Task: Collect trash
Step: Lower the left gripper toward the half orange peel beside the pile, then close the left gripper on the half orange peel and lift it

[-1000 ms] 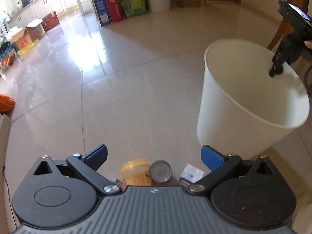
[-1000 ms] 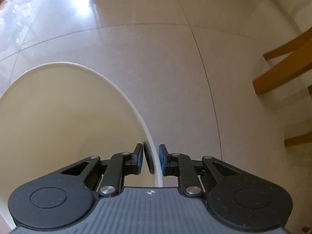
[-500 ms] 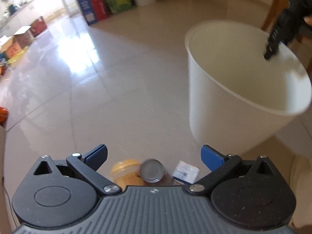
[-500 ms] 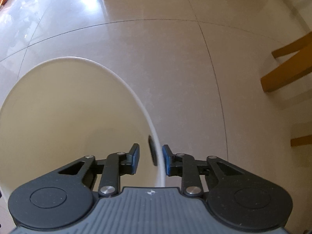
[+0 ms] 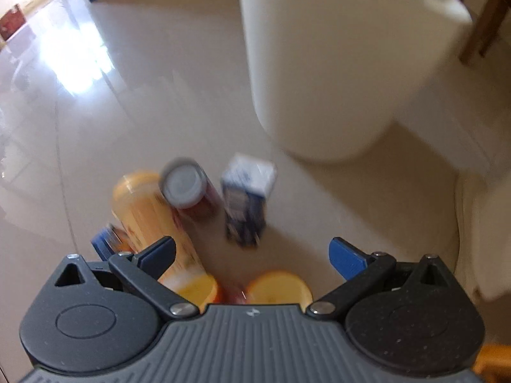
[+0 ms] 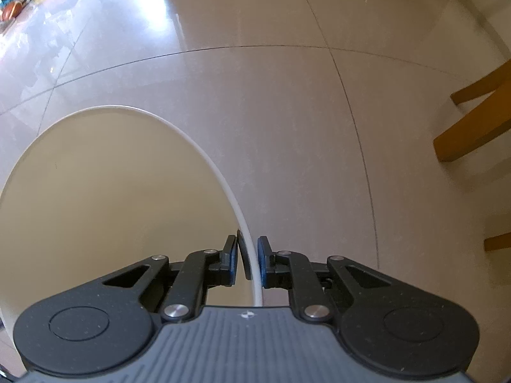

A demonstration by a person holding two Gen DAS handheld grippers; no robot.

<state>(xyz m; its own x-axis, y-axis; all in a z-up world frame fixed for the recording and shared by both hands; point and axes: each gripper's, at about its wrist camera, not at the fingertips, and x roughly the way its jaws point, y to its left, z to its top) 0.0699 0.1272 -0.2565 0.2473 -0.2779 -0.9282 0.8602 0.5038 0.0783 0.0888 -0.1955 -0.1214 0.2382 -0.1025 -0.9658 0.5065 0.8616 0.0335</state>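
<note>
The trash lies in a small cluster on the pale tiled floor (image 5: 134, 102), close in front of the left gripper (image 5: 252, 253). A yellow-orange bottle (image 5: 150, 214) lies on its side at the left of the group, with a red can (image 5: 188, 188) leaning against it, its silver end turned up toward the camera. Just right of the can, apart from it, stands a small blue and white carton (image 5: 246, 204), slightly tilted. An orange lid or cup (image 5: 279, 289) shows at the near edge, partly hidden by the gripper body, and a blue packet (image 5: 107, 242) peeks out at the left beside the bottle. The view is blurred.

The left gripper's jaws stand wide apart with nothing between them; the left finger overlaps the bottle in the view, though contact cannot be told.

Farther off to the right stands the white bin (image 5: 335, 63). The right gripper (image 6: 248, 261) has just been closing its jaws and now pinches the bin's (image 6: 105, 207) thin rim, one finger inside and one outside. Wooden chair legs (image 6: 472, 121) stand at the right.
</note>
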